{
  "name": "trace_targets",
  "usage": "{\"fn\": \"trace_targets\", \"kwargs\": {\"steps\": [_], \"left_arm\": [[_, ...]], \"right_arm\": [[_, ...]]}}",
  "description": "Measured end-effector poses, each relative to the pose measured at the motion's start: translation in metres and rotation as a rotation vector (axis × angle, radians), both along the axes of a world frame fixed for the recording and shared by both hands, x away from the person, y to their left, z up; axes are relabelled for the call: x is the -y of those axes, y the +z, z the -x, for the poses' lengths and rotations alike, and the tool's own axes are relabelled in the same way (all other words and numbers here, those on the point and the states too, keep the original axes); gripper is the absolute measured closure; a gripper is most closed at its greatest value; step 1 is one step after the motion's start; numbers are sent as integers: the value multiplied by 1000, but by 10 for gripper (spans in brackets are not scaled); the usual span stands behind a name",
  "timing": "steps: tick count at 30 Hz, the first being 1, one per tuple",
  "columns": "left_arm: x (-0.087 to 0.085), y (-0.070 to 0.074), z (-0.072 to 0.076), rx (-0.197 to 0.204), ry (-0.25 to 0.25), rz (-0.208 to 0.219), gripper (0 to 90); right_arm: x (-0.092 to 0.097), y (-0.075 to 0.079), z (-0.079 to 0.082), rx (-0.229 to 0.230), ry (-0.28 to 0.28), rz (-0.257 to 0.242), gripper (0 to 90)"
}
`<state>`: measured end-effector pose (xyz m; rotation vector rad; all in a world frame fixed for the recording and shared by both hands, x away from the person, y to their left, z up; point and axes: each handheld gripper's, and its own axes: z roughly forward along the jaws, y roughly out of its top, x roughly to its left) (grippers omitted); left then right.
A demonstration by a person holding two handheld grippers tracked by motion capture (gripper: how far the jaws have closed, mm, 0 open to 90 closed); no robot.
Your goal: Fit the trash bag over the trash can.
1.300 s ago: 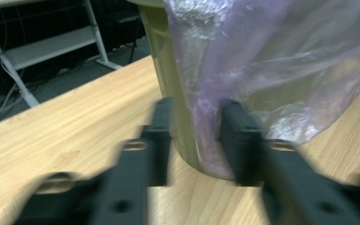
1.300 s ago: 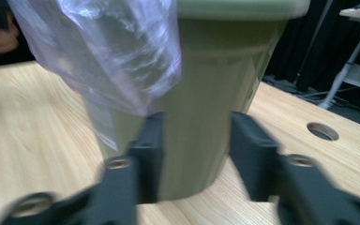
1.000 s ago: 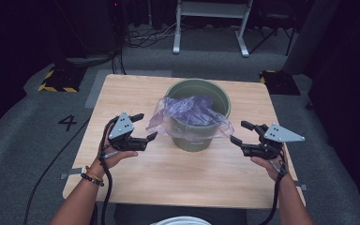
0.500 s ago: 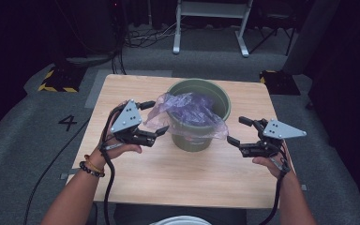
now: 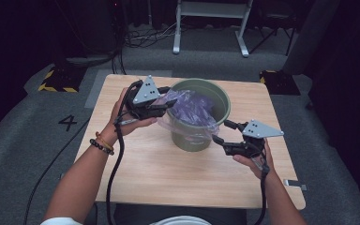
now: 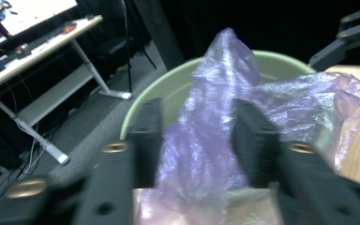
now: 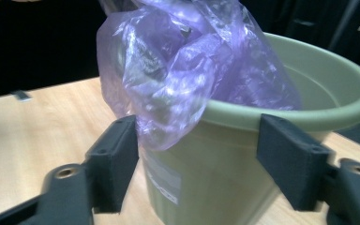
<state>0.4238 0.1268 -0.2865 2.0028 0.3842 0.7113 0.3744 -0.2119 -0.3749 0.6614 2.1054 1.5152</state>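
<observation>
Between the two grippers sits a wooden table [image 5: 159, 168] bearing a green plastic bucket [image 5: 190, 136], with a thin purple bag [image 5: 192, 110] bunched over its rim.

Left gripper [image 5: 165, 104], at the bucket's near-left rim: jaws have just been closing, a fold of bag rises between them; in the left gripper view the film [image 6: 206, 140] fills the gap and meets both pads, so reads as pinching the bag.

Right gripper [image 5: 219, 132], low beside the bucket's right wall: jaws have just been closing a bit but stand wide, the bucket wall and a hanging bag flap [image 7: 168, 117] between them, pads not touching either. Open.

Risks: film is slick and thin, so a pinch on one loose fold could slip or tear if pulled hard. Bucket looks light; dragging the bag sideways may tip or slide it. Right jaws could close on the rim instead of film.

Bag looks translucent, crinkled, glossy, partly stuffed inside the bucket, partly draped outside.
</observation>
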Motion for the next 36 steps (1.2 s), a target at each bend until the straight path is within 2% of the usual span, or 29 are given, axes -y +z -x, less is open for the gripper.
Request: {"fn": "trace_targets", "kwargs": {"steps": [1, 3, 4, 7, 10, 13, 15, 18, 23, 24, 27, 30, 32, 35, 36], "left_arm": [[2, -1, -3, -1, 8, -19, 657], [4, -4, -9, -20, -6, -22, 730], [5, -4, -10, -23, -9, -23, 797], [5, -6, -16, -37, -17, -20, 874], [3, -6, -20, -34, 0, -7, 884], [-2, -6, -25, -36, 15, 18, 883], [-8, -6, -30, -28, 46, 17, 884], [-19, -10, -42, -52, 92, 41, 884], [-34, -25, -61, -108, 156, 76, 883], [-39, -32, -67, -130, 171, 89, 883], [-45, -45, -77, -164, 197, 83, 882], [-49, -54, -85, -199, 210, 112, 878], [-48, -61, -90, -217, 214, 123, 875], [-46, -68, -97, -239, 224, 131, 868], [-46, -72, -100, -255, 223, 146, 868]], "right_arm": [[-4, -2, 1, 14, -18, 21, 499], [-7, -5, 0, 9, -38, 20, 532], [-7, -8, 0, 4, -31, 2, 599], [-10, -11, 0, 19, -24, 8, 720], [-10, -13, 0, 36, 7, 4, 892], [-7, -15, -1, 39, 27, -1, 900], [-4, -17, -2, 33, 29, -9, 900], [1, -19, -2, 43, 19, 24, 900], [16, -28, -9, 29, -37, 50, 900], [19, -31, -11, 29, -52, 61, 900], [28, -36, -19, 7, -89, 52, 900], [36, -40, -29, -4, -138, 65, 900], [40, -42, -36, -34, -159, 49, 900], [45, -44, -46, -35, -203, 72, 900], [48, -45, -50, -51, -212, 56, 900]]}}
